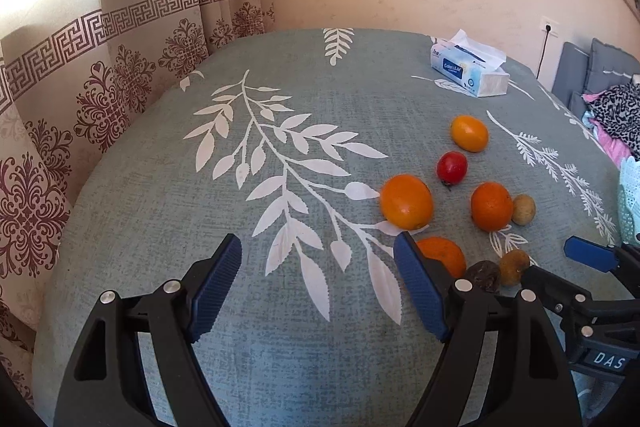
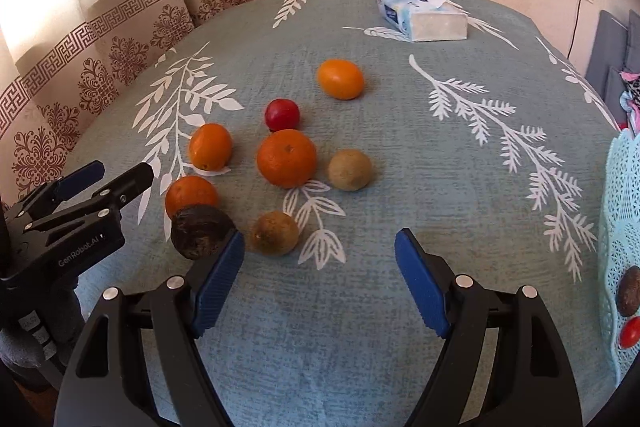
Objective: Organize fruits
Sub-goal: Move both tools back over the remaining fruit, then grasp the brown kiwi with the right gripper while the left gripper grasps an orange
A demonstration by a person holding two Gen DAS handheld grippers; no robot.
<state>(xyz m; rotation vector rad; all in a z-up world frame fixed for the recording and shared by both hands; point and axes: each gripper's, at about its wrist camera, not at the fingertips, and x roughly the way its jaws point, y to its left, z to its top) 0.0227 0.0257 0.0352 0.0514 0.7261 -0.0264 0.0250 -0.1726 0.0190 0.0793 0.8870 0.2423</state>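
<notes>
While round orange, red and brown fruits (image 2: 286,158) are lying loose on the leaf-printed grey-green desk (image 2: 400,147), both spread, empty claws, left (image 1: 318,287) and right (image 2: 320,283), are being readied, seemingly for filling the pale blue lace basket (image 2: 624,227).

Fruits (image 2: 286,158) lie mid-table, tissue box (image 2: 424,15) behind, basket (image 2: 620,227) right.

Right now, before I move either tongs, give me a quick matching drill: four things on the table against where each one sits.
Things:
1. white-and-blue tissue pack
2. small round red fruit
3. dark wrinkled brown fruit
4. pale blue lace basket

Places:
A. far end of the table
B. right edge
C. beside the right tongs' left finger
D. between the oranges

Pairs: 1-A, 2-D, 3-C, 4-B
</notes>
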